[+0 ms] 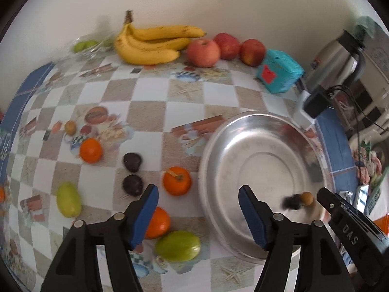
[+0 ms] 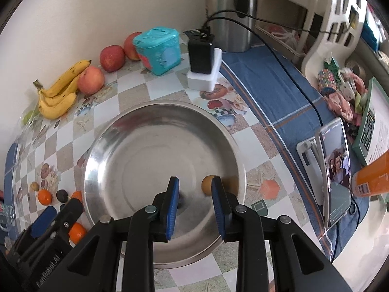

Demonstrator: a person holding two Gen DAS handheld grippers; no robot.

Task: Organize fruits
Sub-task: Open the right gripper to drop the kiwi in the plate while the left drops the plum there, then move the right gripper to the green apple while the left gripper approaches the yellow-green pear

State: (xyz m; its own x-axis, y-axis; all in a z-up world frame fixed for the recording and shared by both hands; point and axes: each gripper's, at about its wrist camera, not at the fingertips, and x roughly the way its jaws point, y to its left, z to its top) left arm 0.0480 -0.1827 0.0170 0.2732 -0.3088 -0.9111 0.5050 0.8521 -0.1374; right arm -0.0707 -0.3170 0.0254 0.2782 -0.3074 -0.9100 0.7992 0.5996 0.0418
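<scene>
Left gripper (image 1: 198,215) stood wide apart at bottom centre of the left wrist view, nothing between its blue pads, above the table (image 1: 150,92) at the left rim of the steel bowl (image 1: 243,146). Right gripper (image 2: 195,206) at bottom centre of its view was at its narrowest, a gap showing between the pads and nothing gripped, hanging over the bowl. In the bowl, lower right: a small tan round fruit (image 2: 208,184) just beside the right pad, and a small dark fruit (image 1: 293,201) next to it. Loose on the table, left of the bowl: three oranges (image 1: 176,180), two dark fruits (image 1: 132,161), two green fruits (image 1: 68,199), one small brownish fruit (image 1: 70,127). Along the wall at top: bananas (image 1: 150,46), three red apples (image 1: 203,52), teal box (image 1: 279,71), with a kettle (image 1: 338,58) at upper right.
</scene>
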